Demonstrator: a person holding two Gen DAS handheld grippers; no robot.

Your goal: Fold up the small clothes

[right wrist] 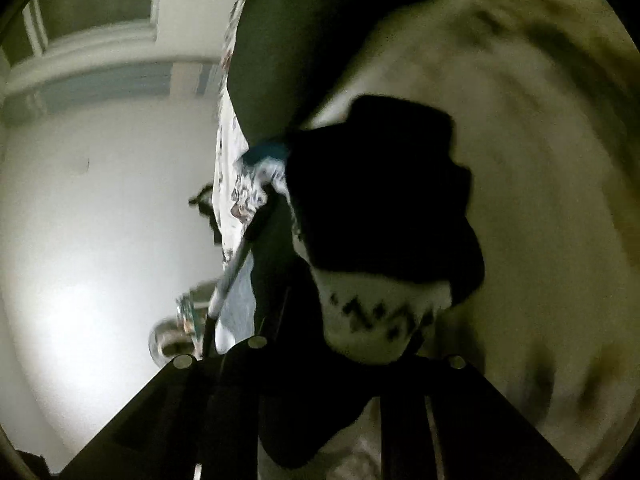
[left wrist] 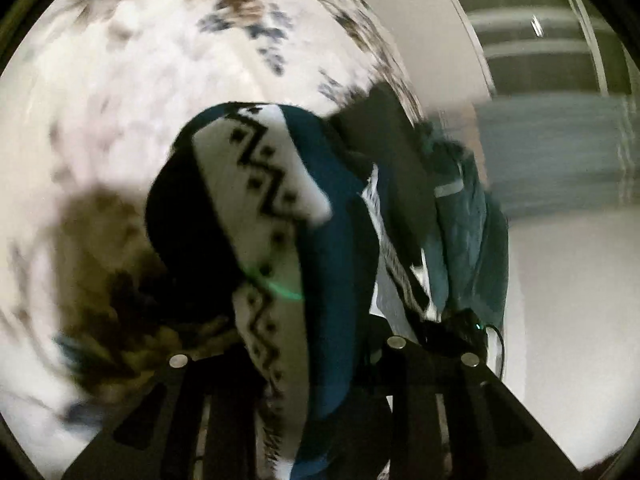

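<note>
Above a floral sheet (left wrist: pixel 120 60), one knitted teal-and-white zigzag garment (left wrist: pixel 256 184), clenched in left gripper (left wrist: pixel 304 380) and right gripper (right wrist: pixel 360 364).

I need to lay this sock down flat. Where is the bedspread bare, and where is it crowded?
Bare patterned bedspread lies up and left of the sock in the left wrist view. Crowded on its right: teal clothes heaped at the bed's edge. In the right wrist view, blurred bedspread right of the sock looks bare.
</note>
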